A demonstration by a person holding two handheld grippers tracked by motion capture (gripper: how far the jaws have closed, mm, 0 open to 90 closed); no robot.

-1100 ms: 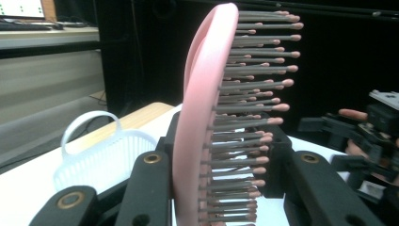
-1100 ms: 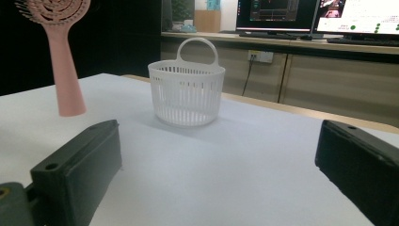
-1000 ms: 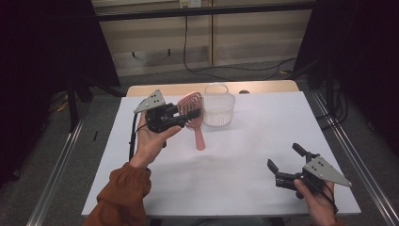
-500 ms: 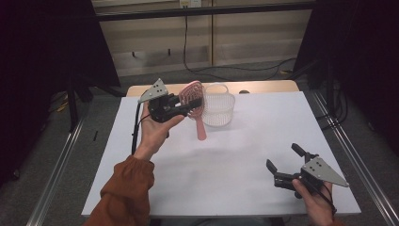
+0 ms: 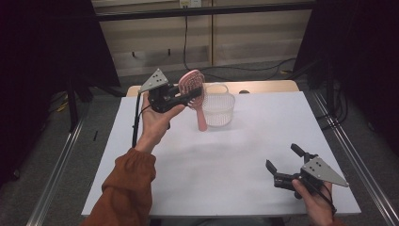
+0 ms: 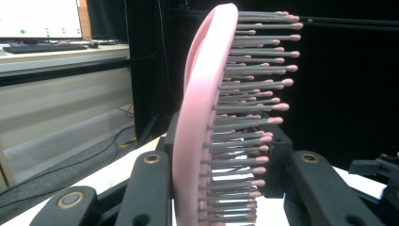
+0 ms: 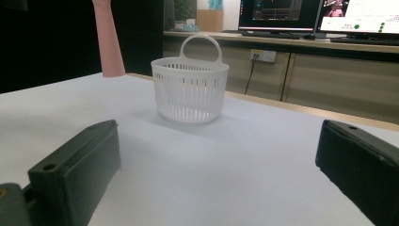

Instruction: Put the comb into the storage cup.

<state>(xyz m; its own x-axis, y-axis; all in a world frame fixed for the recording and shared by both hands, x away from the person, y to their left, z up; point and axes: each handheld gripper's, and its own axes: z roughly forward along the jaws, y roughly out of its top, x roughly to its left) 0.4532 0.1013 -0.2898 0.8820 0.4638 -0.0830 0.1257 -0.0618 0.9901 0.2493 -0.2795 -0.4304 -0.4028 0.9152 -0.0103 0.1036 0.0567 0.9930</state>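
My left claw (image 5: 188, 94) is partly closed around the head of the pink hairbrush (image 5: 194, 89), one jaw against the brush's smooth back and the other on the bristle side. In the left gripper view the brush (image 6: 200, 117) stands upright between my two jaws, bristles pointing to the right jaw, its head rising well above the jaw tips. The brush's handle hangs down below the claw, lifted off the white table (image 5: 226, 160).

Just beyond that claw, on the side of the brush away from my hand, stands the white slatted basket (image 5: 218, 108), upright with its loop handle up. Nothing shows through its slats in the right gripper view, where the basket (image 7: 189, 94) sits straight ahead.

My right claw (image 5: 282, 165) rests low near the table's near edge, well apart from the basket, jaws spread wide with nothing between them.
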